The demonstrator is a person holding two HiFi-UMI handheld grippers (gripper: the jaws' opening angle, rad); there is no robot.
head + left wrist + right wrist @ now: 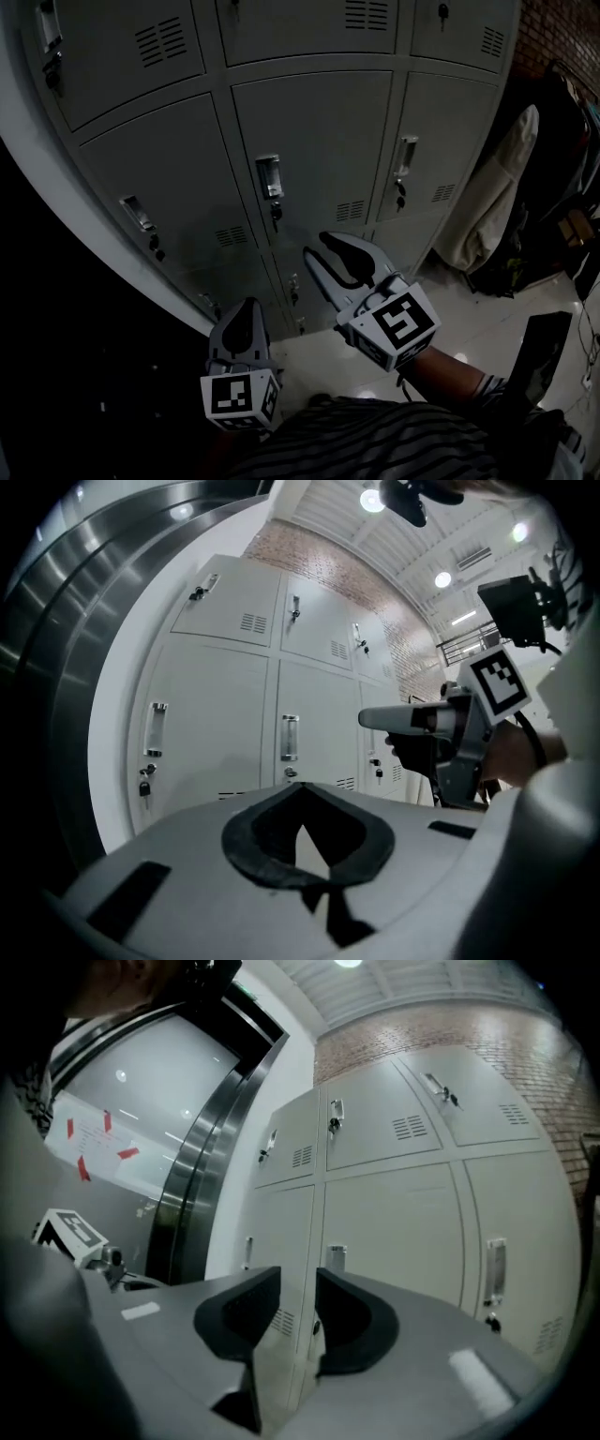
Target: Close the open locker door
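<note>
A bank of grey metal lockers (141,178) fills the head view, and a glossy white tile floor (469,323) lies at its foot. The grey metal locker door with a recessed silver handle (314,141) is in the middle column, above and just behind the right gripper (323,251). It lies flush with its frame, like the other doors around it.

The right gripper is raised in front of the lockers without touching them. In the right gripper view its 2 dark pads (356,1321) stand apart, and only the seam between 2 doors shows in the gap. The left gripper (244,307) hangs lower, near the person's striped sleeve (375,441). In the left gripper view its jaws are closed tip to tip on nothing.
</note>
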